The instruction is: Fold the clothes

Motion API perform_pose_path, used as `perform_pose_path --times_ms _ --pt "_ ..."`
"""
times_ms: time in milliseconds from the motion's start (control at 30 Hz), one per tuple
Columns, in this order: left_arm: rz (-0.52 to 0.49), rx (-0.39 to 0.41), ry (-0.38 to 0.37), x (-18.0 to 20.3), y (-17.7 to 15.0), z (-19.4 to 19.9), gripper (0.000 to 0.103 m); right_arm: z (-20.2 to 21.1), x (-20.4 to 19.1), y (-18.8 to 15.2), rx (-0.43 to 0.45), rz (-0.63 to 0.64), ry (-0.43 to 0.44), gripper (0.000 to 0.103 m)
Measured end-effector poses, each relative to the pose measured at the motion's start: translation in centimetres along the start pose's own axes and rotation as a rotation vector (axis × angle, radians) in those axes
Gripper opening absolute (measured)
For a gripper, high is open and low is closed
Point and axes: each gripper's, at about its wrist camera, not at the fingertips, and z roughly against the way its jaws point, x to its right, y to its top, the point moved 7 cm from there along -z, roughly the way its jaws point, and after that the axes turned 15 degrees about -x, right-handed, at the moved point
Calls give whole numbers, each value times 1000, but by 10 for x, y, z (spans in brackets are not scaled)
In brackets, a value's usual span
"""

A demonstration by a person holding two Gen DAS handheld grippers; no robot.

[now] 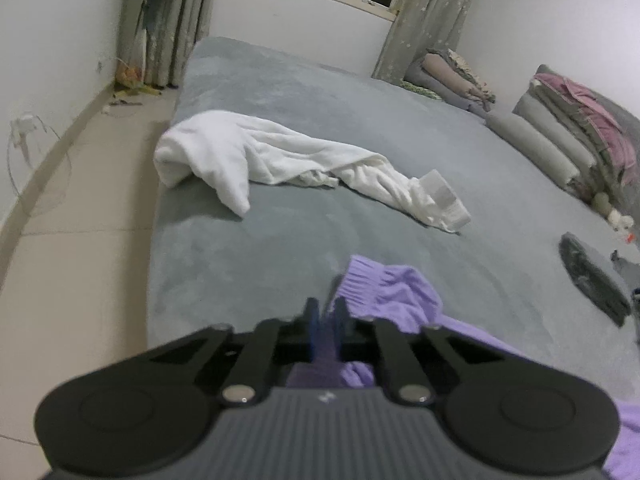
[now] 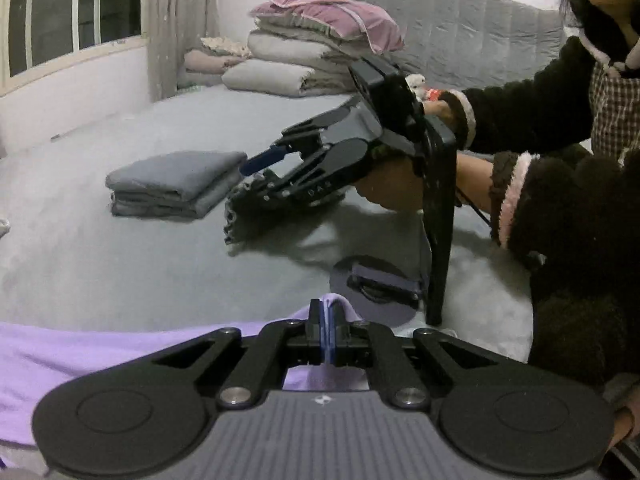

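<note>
We observe both tools working one lilac knitted garment (image 1: 384,300) on the grey plush bedspread (image 1: 280,96). The left gripper (image 1: 325,312) has its jaws nearly together with lilac fabric between them; motion blur softens the tips there, so it probably clamps the ribbed hem. The right gripper (image 2: 326,320) is pressed tight on a thin edge of the same garment, which spreads to the left and runs under the tool body (its lower part is cut off by the frame).

In the right wrist view the left gripper (image 2: 256,168) appears held in a hand (image 2: 384,188) in a dark fleece sleeve. It hides much of a ribbed grey folded item behind it. A stack of folded grey cloth (image 2: 176,188) lies beside that. A crumpled white garment (image 1: 280,160) lies further up the bed, apart from the lilac one.
</note>
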Motion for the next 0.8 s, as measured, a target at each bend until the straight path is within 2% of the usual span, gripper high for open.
perform_pose_path --times_ms 100,233,267,333,367,433,500,567,633,667,800 --pt "16 21 22 -10 5 4 1 -9 -4 -3 -18 18 0 4" --pt "26 9 -28 -14 6 4 2 -13 -8 -6 -32 15 -18 5" --pt "26 4 -53 -11 5 4 6 -18 -11 -9 -55 23 -4 5" --pt "21 1 -82 -5 5 4 25 -27 -19 -16 -95 54 16 5" --pt "13 4 -83 -2 5 4 40 -30 -23 -20 -114 72 25 6" --pt "-8 22 -71 4 6 3 44 -30 -28 -21 -114 86 27 10" --pt "-11 22 -77 8 7 -1 45 -28 -32 -19 -98 89 25 19" --pt "-13 9 -77 11 7 -10 45 -29 -34 -17 -87 92 31 33" --pt "-24 0 -60 14 6 -18 38 -37 -40 -18 -101 114 50 34" --pt "-37 -1 -40 16 6 -20 18 -42 -43 -20 -115 129 58 34" --pt "-44 43 -5 19 11 -13 13 -58 -44 -18 -144 155 37 34"
